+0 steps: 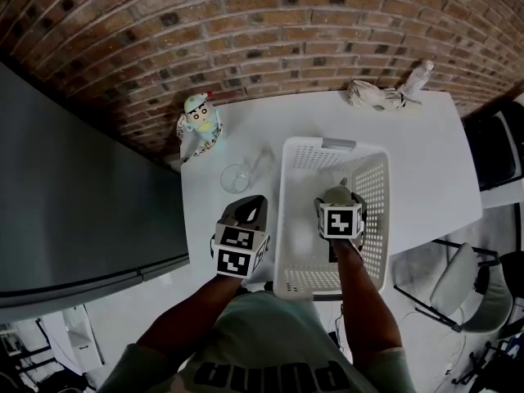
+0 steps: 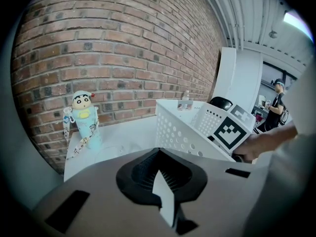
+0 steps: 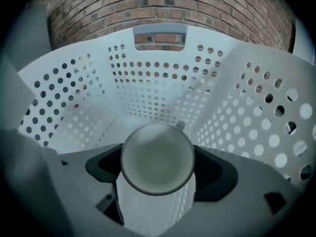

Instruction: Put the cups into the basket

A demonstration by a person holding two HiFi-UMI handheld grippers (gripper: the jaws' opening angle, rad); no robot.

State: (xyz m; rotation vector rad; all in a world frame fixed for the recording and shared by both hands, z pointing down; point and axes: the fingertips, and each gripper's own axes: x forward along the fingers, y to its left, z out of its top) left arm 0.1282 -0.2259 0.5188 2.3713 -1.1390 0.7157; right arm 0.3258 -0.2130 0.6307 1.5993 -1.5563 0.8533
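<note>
A white table (image 1: 426,162) stands against a brick wall (image 1: 270,31) and bears one white perforated basket (image 1: 296,147). Inside the basket, the right gripper (image 1: 339,207) is clamped on one pale cup (image 3: 157,164). The left gripper (image 1: 248,210), jaws together and empty, sits just left of the basket, near one clear cup (image 1: 237,178) on the table.

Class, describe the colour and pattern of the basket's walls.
White with round holes; the basket shows best in the right gripper view.
</note>
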